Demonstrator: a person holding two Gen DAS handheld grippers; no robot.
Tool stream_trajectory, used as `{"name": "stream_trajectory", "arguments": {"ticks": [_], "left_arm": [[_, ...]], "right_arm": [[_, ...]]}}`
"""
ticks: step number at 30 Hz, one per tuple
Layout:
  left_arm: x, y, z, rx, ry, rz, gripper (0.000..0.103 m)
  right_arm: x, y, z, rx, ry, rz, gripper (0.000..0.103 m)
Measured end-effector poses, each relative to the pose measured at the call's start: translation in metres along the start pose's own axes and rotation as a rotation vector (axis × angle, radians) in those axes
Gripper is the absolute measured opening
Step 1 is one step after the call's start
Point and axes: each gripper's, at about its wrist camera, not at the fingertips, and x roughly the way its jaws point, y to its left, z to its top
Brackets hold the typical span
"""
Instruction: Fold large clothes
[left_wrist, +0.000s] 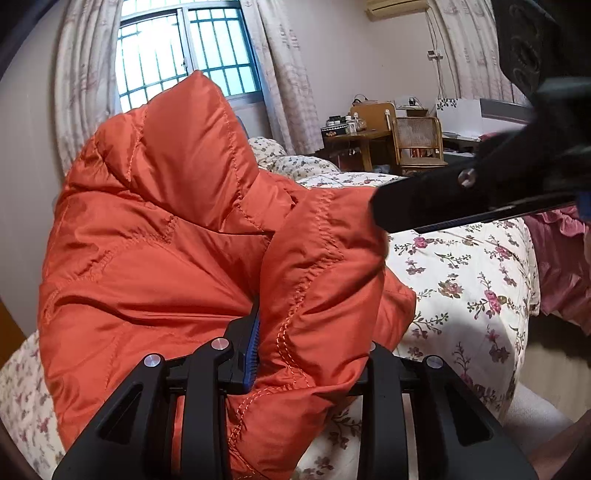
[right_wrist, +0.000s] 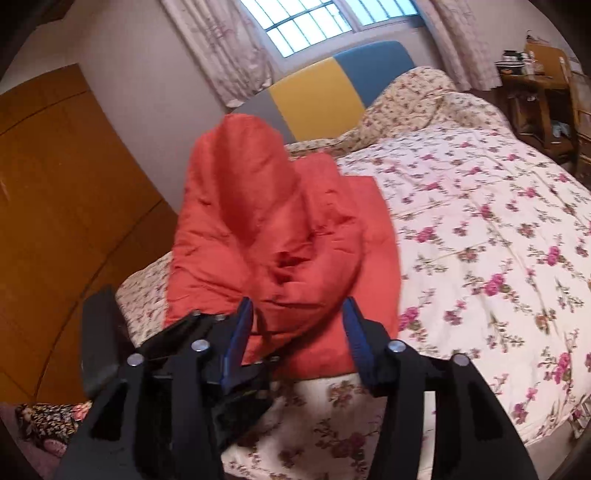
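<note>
A puffy orange quilted jacket (left_wrist: 177, 229) is bunched up, with one part standing high over the floral bed sheet (left_wrist: 465, 280). My left gripper (left_wrist: 310, 332) is shut on a thick fold at the near edge; only its left blue pad shows, and fabric covers the other finger. In the right wrist view the jacket (right_wrist: 258, 206) lies heaped near the bed's left side. My right gripper (right_wrist: 297, 317) is open just in front of it, its blue pads wide apart and not pressing on the cloth. One finger of the right gripper (left_wrist: 424, 203) reaches in from the right.
A wooden wardrobe (right_wrist: 55, 184) stands left of the bed, and a grey, yellow and blue headboard (right_wrist: 332, 96) is at the far end under the window. A table and cane chair (left_wrist: 417, 140) stand to the far right. Rumpled floral bedding (right_wrist: 413, 92) lies by the headboard.
</note>
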Motion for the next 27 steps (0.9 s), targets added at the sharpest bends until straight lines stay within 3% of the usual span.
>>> {"name": "stream_trajectory", "arguments": {"ticks": [5,6,7,8,14,17,20,21,24,27], "left_arm": [[-0.001,0.002,-0.001,-0.009,0.003,-0.008,0.028],[-0.001,0.001,-0.002,-0.005,0.003,-0.006,0.028],[-0.001,0.000,-0.002,-0.005,0.003,-0.007,0.028],[-0.001,0.002,0.000,-0.006,0.005,-0.010,0.029],[-0.023,0.006,-0.002,0.016,0.024,-0.055,0.033],[-0.044,0.013,-0.005,0.021,0.028,-0.108,0.041],[-0.070,0.029,-0.011,-0.077,-0.013,-0.181,0.058],[-0.079,0.041,-0.011,-0.120,-0.033,-0.188,0.061],[-0.089,0.070,-0.005,-0.173,-0.071,-0.105,0.061],[-0.090,0.114,0.003,-0.242,-0.111,0.038,0.061]], "right_arm": [[0.014,0.008,0.001,-0.025,0.045,-0.069,0.048],[0.020,0.004,-0.001,-0.005,0.064,-0.072,0.030],[0.027,0.000,-0.002,0.019,0.090,-0.053,0.019],[0.031,-0.003,-0.003,0.035,0.101,-0.045,0.016],[0.035,-0.013,-0.008,0.060,0.122,-0.062,0.011],[0.040,-0.024,-0.015,0.079,0.153,-0.127,0.008],[0.052,-0.051,-0.028,0.160,0.216,-0.190,0.000],[0.057,-0.065,-0.035,0.206,0.256,-0.249,0.000],[0.046,-0.099,-0.043,0.423,0.208,-0.101,0.000],[0.032,-0.096,-0.032,0.396,0.159,-0.129,0.000]]}}
